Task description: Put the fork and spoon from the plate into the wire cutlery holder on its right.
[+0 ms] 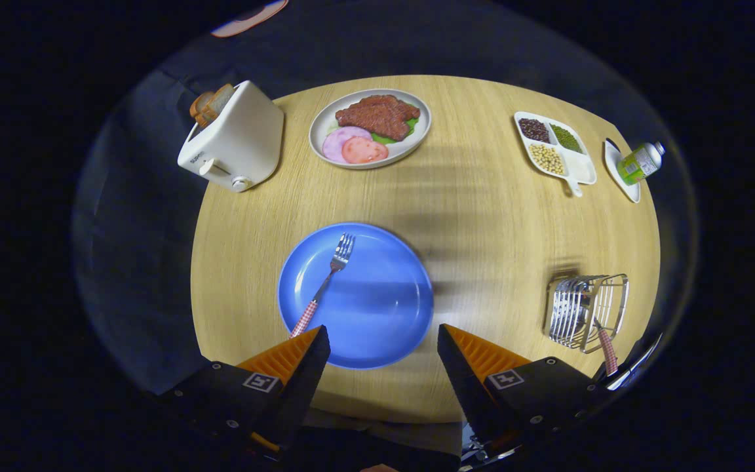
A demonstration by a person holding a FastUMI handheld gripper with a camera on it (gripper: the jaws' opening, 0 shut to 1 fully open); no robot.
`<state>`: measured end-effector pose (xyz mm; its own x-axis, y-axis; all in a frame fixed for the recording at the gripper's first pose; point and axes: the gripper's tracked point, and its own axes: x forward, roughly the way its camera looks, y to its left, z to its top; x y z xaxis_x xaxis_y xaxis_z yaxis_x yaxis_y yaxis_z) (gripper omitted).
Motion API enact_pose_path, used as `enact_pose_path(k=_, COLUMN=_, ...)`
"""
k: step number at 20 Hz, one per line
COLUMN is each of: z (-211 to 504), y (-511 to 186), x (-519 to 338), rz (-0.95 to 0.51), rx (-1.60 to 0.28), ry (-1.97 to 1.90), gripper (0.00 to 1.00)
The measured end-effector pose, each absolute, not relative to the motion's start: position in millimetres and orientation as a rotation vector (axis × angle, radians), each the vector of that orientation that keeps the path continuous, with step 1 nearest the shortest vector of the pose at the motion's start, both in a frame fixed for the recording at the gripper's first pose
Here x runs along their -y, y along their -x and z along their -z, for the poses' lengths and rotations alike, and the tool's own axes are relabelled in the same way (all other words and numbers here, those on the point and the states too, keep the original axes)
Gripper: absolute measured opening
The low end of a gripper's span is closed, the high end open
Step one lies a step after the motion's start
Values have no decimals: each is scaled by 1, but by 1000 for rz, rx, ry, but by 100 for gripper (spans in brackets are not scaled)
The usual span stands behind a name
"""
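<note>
The gripper (384, 344) hangs wide open and empty above the near rim of the blue plate (377, 308), which carries the fork (325, 282). To the right on the round wooden table (482, 216) stands the wire cutlery holder (586, 311), a checked handle (608, 351) protruding. Beyond: toaster (233, 137), food plate (369, 128), divided dish (554, 149), tipped bottle (641, 162).

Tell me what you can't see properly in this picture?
- Fork handle end: hidden behind one of the open fingers, gripper view.
- Utensil in the holder: its head is hidden by the wires; only a checked handle shows.
- Bottle label: too small.
- Holder's near side: blurred.
</note>
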<state>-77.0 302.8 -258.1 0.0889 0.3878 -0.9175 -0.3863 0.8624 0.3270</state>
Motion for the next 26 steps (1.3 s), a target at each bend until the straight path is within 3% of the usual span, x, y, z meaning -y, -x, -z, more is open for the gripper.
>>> enact_pose_path(k=14, z=294, y=129, x=-385, rz=-598, rx=-1505, ry=-11, gripper=87)
enact_pose_path(k=26, z=330, y=138, x=-357, rz=-503, rx=-1549, ry=39, gripper=75)
